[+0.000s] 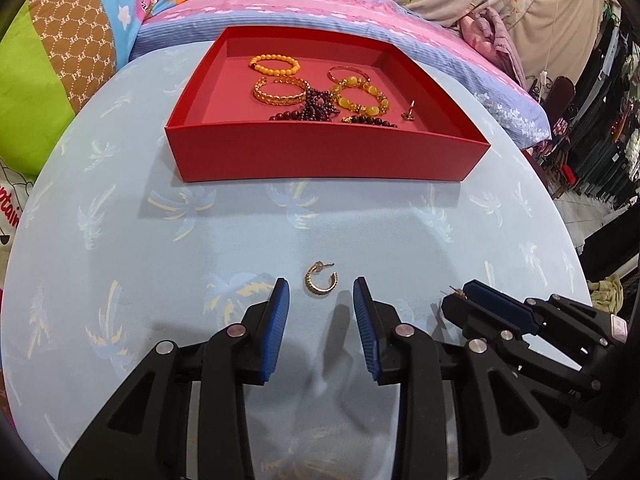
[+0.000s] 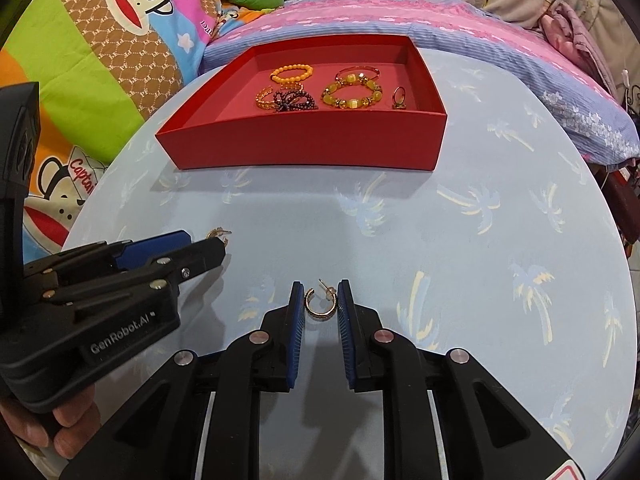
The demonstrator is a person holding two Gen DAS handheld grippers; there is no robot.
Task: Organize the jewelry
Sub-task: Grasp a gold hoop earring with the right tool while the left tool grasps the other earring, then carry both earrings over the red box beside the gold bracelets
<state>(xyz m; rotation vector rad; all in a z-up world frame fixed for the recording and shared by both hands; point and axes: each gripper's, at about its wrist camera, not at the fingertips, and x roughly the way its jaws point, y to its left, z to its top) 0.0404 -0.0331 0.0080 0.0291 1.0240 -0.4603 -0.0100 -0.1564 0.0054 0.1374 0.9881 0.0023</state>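
A red tray [image 1: 320,156] [image 2: 304,148] on the light blue table holds several bracelets and a small earring [image 1: 409,110]. A gold hoop earring [image 1: 321,282] lies on the table between the tips of my open left gripper [image 1: 321,294], untouched. A second gold hoop earring [image 2: 321,305] lies between the fingers of my right gripper [image 2: 320,298], which is part closed around it with small gaps on both sides. The right gripper also shows in the left wrist view [image 1: 460,294]. The left gripper shows in the right wrist view [image 2: 208,240], with the first earring [image 2: 218,235] at its tips.
The round table has a palm-print cloth [image 1: 200,240]. Behind it is a bed with pink and blue bedding [image 1: 320,4] and a cartoon monkey blanket [image 2: 100,40]. A hand [image 2: 60,428] holds the left gripper's handle. Dark clutter [image 1: 600,120] stands at far right.
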